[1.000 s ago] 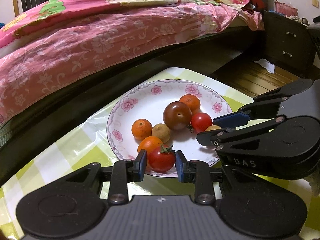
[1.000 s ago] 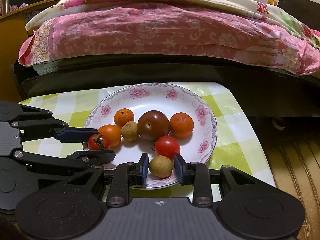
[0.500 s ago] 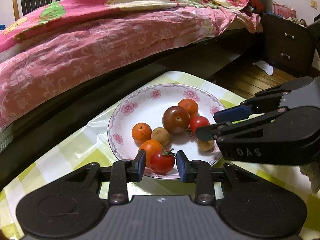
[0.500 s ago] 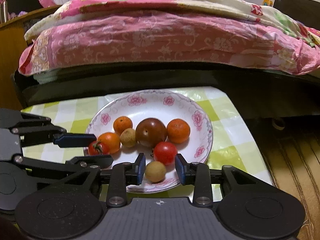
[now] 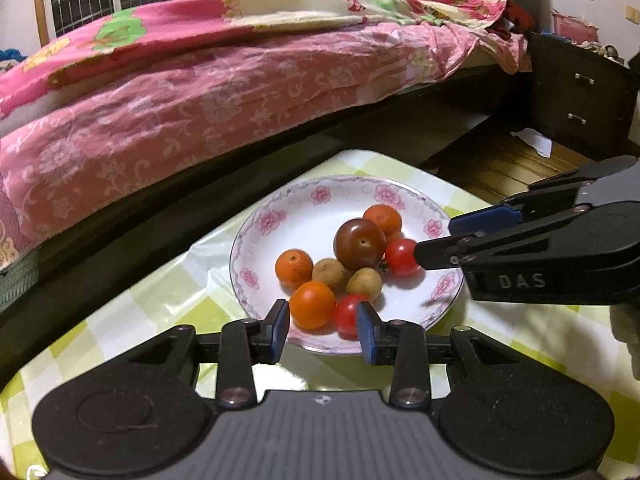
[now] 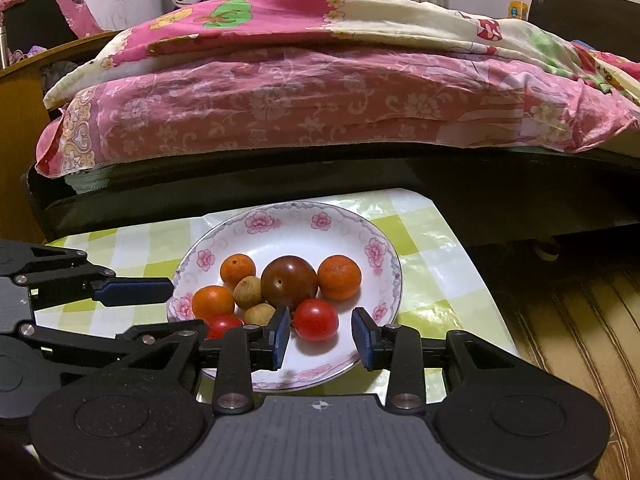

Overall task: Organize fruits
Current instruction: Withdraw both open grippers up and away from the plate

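Observation:
A white floral plate (image 5: pixel 280 220) (image 6: pixel 384 264) on a green checked tablecloth holds a dark plum (image 5: pixel 359 244) (image 6: pixel 289 282), three small oranges, two brown longans (image 5: pixel 364 282) (image 6: pixel 259 314) and two red tomatoes. My left gripper (image 5: pixel 322 330) is open at the plate's near rim, with an orange (image 5: pixel 312 304) and a tomato (image 5: pixel 347 315) lying loose between its fingers. My right gripper (image 6: pixel 320 336) is open and empty at the plate's edge, the other tomato (image 6: pixel 316 319) just ahead of it. The right gripper shows in the left wrist view (image 5: pixel 436 236).
A bed with a pink floral quilt (image 5: pixel 200 92) (image 6: pixel 320 92) and dark frame stands just behind the table. A dark drawer unit (image 5: pixel 580 92) and wooden floor (image 6: pixel 580 340) lie to the right. The table's right edge (image 6: pixel 480 280) is near the plate.
Both grippers opened and drew back from the plate. The left one let go of its tomato and the right one let go of its longan; both fruits now lie in the plate.

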Demonstrator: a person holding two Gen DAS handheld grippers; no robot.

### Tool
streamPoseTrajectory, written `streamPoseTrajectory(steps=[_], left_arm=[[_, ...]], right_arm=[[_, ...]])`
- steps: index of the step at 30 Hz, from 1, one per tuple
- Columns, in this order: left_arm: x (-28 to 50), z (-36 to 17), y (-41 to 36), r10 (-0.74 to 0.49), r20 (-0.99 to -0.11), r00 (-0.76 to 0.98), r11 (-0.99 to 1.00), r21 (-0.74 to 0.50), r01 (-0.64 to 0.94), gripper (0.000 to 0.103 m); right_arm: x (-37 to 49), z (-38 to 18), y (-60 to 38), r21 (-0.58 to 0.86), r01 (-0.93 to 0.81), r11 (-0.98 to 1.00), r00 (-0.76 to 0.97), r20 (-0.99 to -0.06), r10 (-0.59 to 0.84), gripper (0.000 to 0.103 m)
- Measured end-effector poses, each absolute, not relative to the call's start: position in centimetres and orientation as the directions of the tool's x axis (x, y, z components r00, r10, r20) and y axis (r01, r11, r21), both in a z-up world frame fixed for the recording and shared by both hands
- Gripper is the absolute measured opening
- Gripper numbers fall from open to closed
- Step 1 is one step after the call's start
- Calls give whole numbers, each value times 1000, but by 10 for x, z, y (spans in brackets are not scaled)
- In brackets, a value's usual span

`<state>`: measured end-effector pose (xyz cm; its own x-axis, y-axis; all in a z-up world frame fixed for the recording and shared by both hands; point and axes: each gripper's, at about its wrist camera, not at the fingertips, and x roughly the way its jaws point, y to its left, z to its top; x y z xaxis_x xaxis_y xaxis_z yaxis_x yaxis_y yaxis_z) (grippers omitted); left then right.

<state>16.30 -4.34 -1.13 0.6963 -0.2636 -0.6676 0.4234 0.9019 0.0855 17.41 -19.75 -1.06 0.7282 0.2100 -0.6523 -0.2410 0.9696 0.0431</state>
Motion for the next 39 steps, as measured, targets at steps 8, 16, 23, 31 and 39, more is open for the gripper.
streamPoseTrajectory(steps=[8,16,23,31,39], left_arm=[[161,-14,-43,-260,-686,680,907,69,416,50],[153,-10,-38,-241,-698,674,919,59,390,60],[149,-11,-32,-228,-713,663,936,27,351,71],[142,-9,-35,-208,-714,669,942,38,333,78],[133,-5,-42,-197,-705,682,944,52,326,86]], right_arm=[[170,-13,-196,37,-245,969,707,-677,204,32],[163,-12,-197,65,-221,973,684,-701,202,32],[153,-16,-199,63,-210,976,660,-727,189,32],[139,-13,-202,77,-201,977,656,-730,192,40],[125,-8,-203,53,-194,980,670,-723,172,41]])
